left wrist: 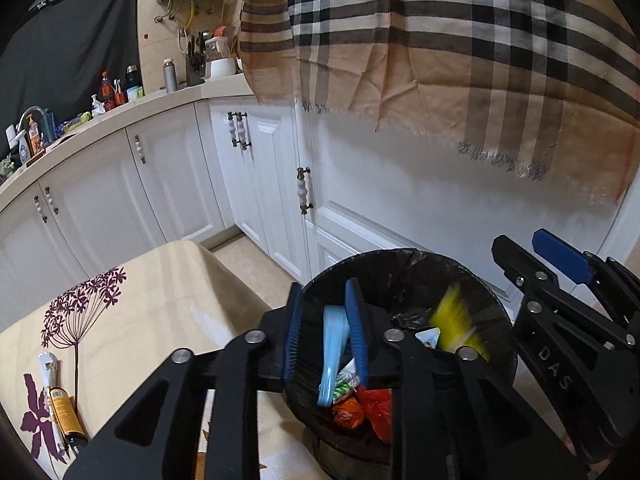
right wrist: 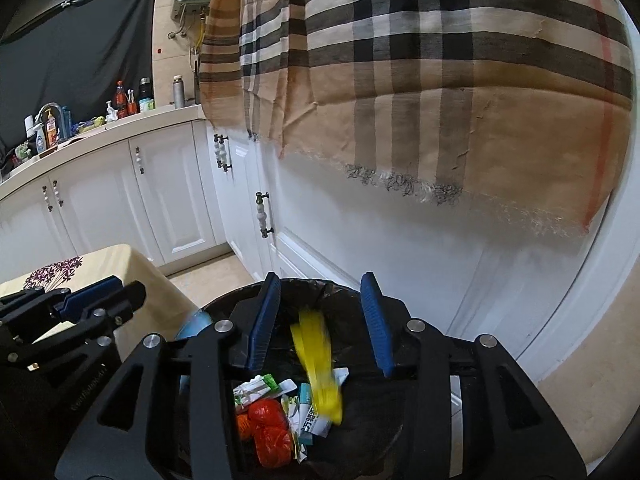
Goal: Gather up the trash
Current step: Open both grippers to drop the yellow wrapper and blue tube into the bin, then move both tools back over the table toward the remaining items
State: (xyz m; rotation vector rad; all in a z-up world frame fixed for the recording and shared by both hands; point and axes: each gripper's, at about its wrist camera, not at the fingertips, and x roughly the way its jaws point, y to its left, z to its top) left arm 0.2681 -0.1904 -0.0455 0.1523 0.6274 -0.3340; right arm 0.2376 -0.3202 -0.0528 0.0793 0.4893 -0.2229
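A black-lined round bin (right wrist: 320,292) stands on the floor by the white cupboards. In it lie red and orange wrappers (right wrist: 270,428), green-and-white packets (right wrist: 256,390) and a printed carton (right wrist: 314,420). A yellow wrapper (right wrist: 318,364) is blurred above the heap; a pale blue plastic piece (left wrist: 332,356) stands tilted at the rim.

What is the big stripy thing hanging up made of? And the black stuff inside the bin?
The stripy thing looks like soft woven cloth, maybe a scarf: it hangs in folds and has a frayed fringe along the bottom. The black liner in the bin looks like thin plastic bag, since it crinkles and shines a little at the rim.
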